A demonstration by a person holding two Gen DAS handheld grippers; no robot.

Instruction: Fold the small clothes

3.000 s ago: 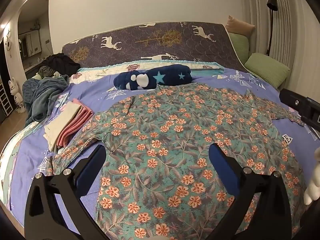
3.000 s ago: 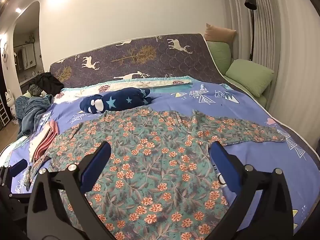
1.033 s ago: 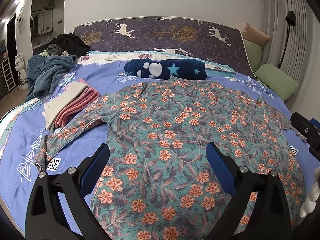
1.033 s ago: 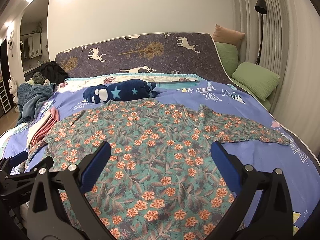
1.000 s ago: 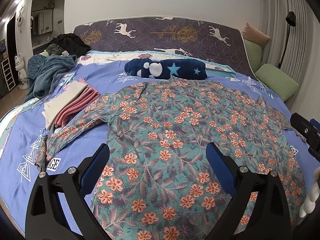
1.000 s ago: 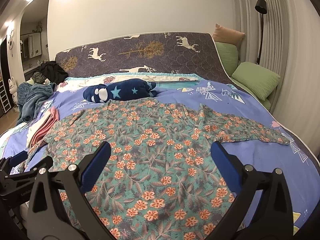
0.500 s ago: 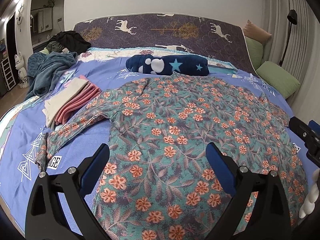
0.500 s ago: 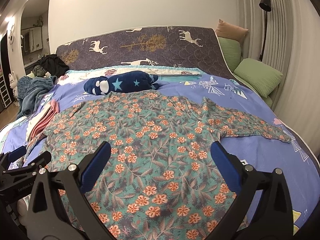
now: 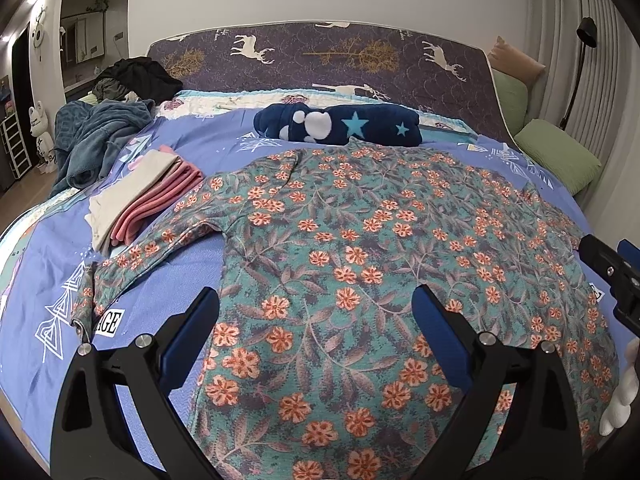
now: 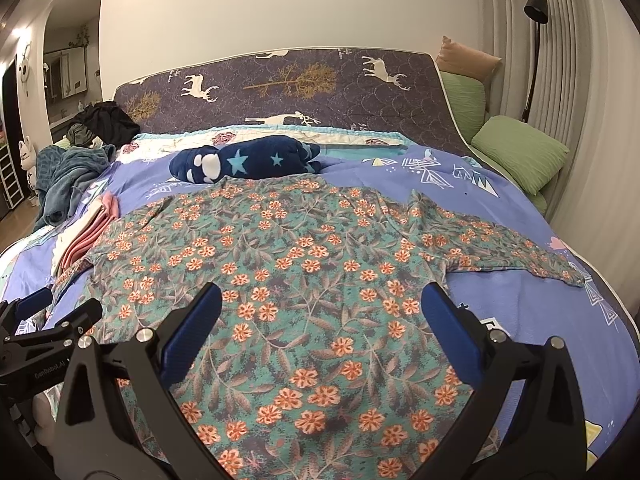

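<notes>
A teal long-sleeved shirt with orange flowers [image 9: 360, 248] lies spread flat on the blue bedsheet [image 9: 48, 264], both sleeves stretched out sideways; it also shows in the right wrist view [image 10: 312, 272]. My left gripper [image 9: 316, 316] is open and empty, hovering over the shirt's lower left part near the hem. My right gripper [image 10: 320, 316] is open and empty, hovering over the shirt's lower middle. The left sleeve cuff [image 9: 86, 300] lies left of my left gripper. The right sleeve [image 10: 520, 252] reaches toward the bed's right edge.
A stack of folded pink and cream clothes [image 9: 140, 196] lies left of the shirt. A navy star-patterned bundle [image 9: 340, 124] lies beyond the collar. A heap of grey-blue clothes [image 9: 92, 140] sits far left. Green pillows [image 10: 520, 152] lean at the right. The patterned headboard [image 10: 280, 92] stands behind.
Both grippers have moved forward and lower over the shirt, which now fills more of each view. Both stay open. The shirt has not moved.
</notes>
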